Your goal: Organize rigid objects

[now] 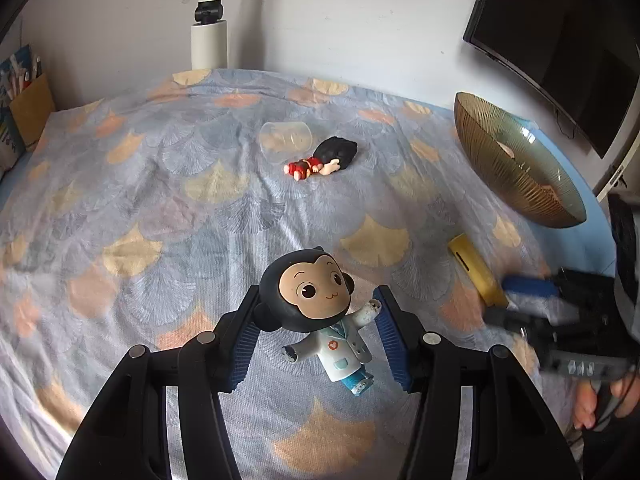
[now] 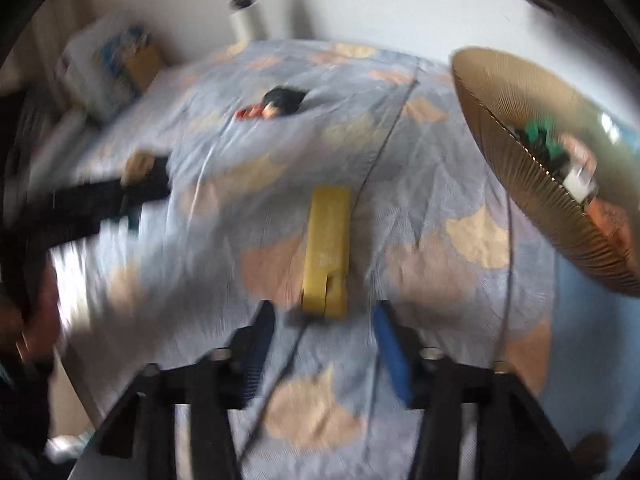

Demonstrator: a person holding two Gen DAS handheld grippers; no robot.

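The left gripper (image 1: 316,320) stands wide open around a monkey figurine (image 1: 316,312) in a white coat, which lies on the patterned cloth (image 1: 160,184). The figurine's dark head touches or nearly touches the left blue pad, and its raised hand is at the tip of the right pad; the pads do not press it.

The right gripper (image 2: 324,336) is also open and holds nothing. Its view is blurred. A yellow block (image 2: 326,252) lies on the cloth just beyond its fingertips, between their lines but apart from both pads. In the left view that gripper shows at the right edge, near the block's near end.

Farther off, near the middle of the cloth, a small red-dressed doll (image 1: 324,158) with black hair lies on its side, touching a clear plastic cup (image 1: 285,138) tipped over beside it. At the far right sits a ribbed amber bowl (image 1: 496,168), with green and white items inside that are too blurred to name.
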